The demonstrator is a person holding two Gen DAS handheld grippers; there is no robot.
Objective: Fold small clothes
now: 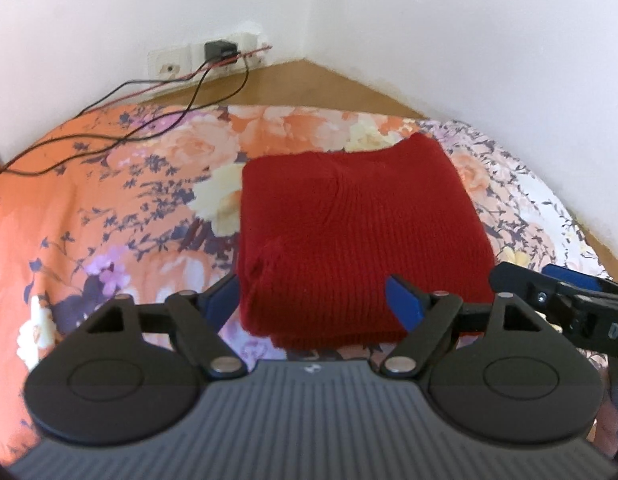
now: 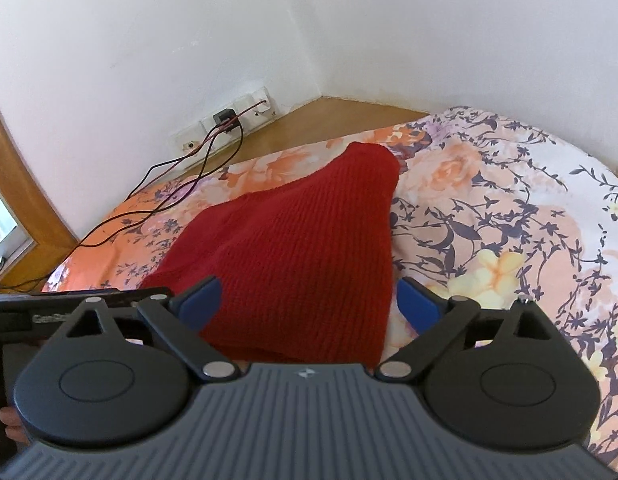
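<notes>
My left gripper [image 1: 315, 300] and right gripper [image 2: 309, 300] both hover with jaws spread apart and empty at the 6 o'clock edge of the red knit sweater [image 1: 357, 240], I judge to check the fold. It lies square, ribbed and several layers thick on the floral bedsheet [image 1: 109, 208]

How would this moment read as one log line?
red knit garment: folded, on floral bedsheet | left gripper: open | right gripper: open
</notes>
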